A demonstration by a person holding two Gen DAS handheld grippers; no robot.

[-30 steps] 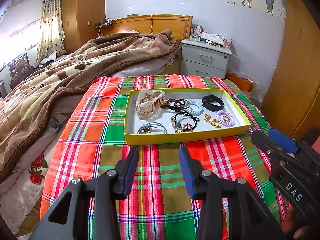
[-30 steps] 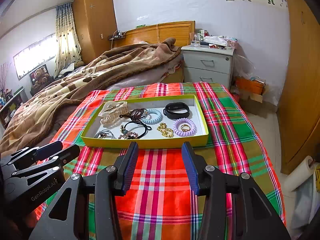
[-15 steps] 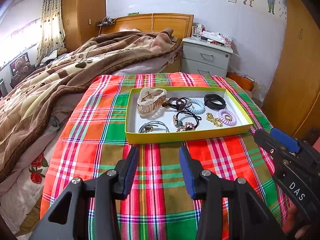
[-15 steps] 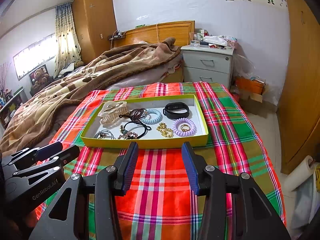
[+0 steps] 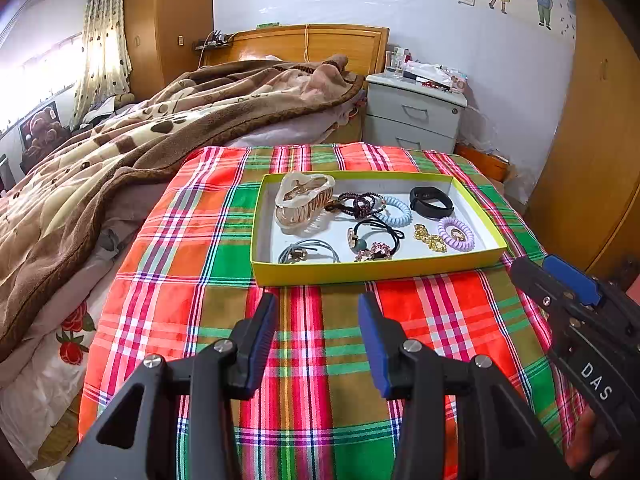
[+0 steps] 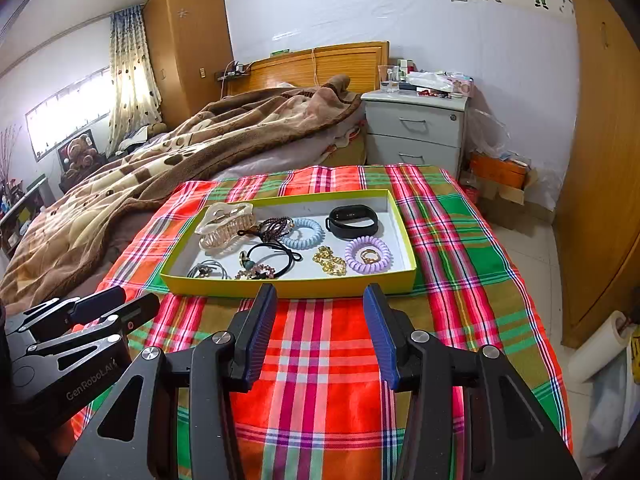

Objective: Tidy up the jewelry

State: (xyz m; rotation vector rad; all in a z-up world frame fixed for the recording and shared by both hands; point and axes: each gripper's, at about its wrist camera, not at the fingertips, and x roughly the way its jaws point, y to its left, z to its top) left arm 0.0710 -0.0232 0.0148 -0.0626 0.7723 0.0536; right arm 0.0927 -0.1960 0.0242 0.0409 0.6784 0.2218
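Observation:
A yellow-rimmed tray (image 5: pixel 376 271) (image 6: pixel 280 286) lies on a plaid cloth (image 5: pixel 180 264). It holds a beige hair claw (image 5: pixel 302 202) (image 6: pixel 226 226), dark bead bracelets (image 5: pixel 358 202), a blue coil tie (image 5: pixel 396 210) (image 6: pixel 304 234), a black wristband (image 5: pixel 432 200) (image 6: pixel 352 220), a purple coil tie (image 5: pixel 456 234) (image 6: pixel 368 256), a gold chain (image 5: pixel 430 238) (image 6: pixel 330 260), a black hair tie (image 5: pixel 376 234) and a grey hair tie (image 5: pixel 308 252). My left gripper (image 5: pixel 316 312) and right gripper (image 6: pixel 320 304) are open and empty, just short of the tray's near rim.
A brown blanket (image 5: pixel 100 152) lies heaped on the bed to the left. A grey nightstand (image 5: pixel 414 114) stands behind the tray. A wooden wardrobe (image 6: pixel 604 184) is at the right. The right gripper shows in the left view (image 5: pixel 576 312), the left gripper in the right view (image 6: pixel 80 332).
The left wrist view has drawn back and shifted slightly, so the tray sits a little lower and further right. The right view is nearly unchanged. Both grippers stay open.

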